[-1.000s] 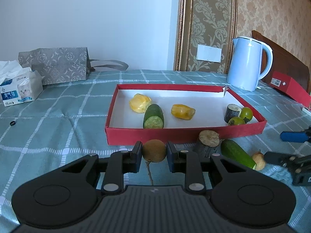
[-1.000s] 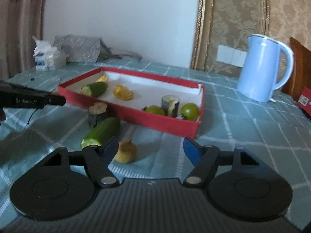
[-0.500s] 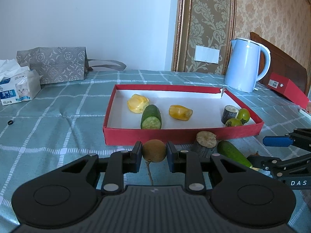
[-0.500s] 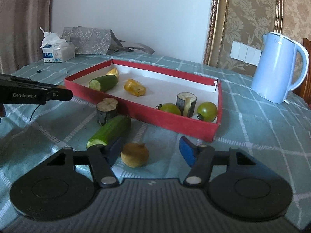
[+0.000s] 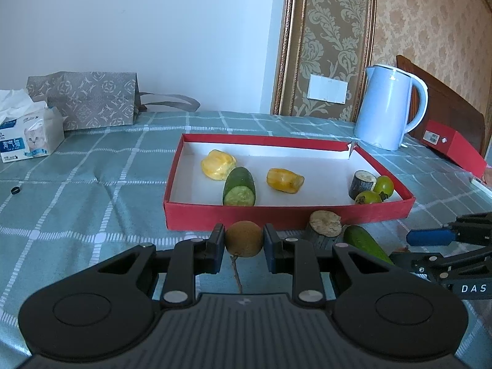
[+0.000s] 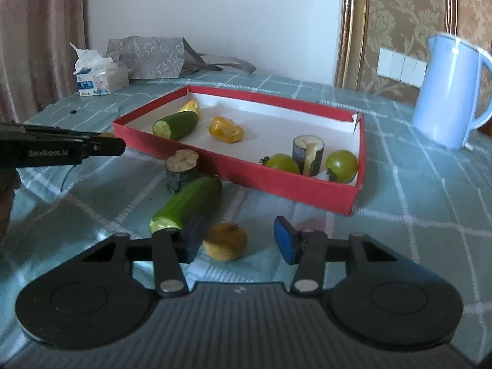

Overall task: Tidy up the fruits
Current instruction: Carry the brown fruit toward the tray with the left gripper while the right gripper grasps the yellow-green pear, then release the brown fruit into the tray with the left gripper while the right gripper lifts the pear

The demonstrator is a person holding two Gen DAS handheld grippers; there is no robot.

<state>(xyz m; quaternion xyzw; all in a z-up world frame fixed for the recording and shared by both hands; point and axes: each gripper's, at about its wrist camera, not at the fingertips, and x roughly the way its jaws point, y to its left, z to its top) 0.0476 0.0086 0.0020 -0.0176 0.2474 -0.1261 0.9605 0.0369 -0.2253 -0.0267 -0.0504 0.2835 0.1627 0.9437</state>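
left tongs (image 5: 244, 244) clamping kiwi (image 5: 244, 239) beside red tray (image 5: 289, 213) edge, right tongs (image 6: 236, 240) spread

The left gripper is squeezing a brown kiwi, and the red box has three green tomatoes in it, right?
Not quite. The red box holds two green tomatoes, not three, as the right wrist view shows. The left gripper is indeed squeezing the brown kiwi.
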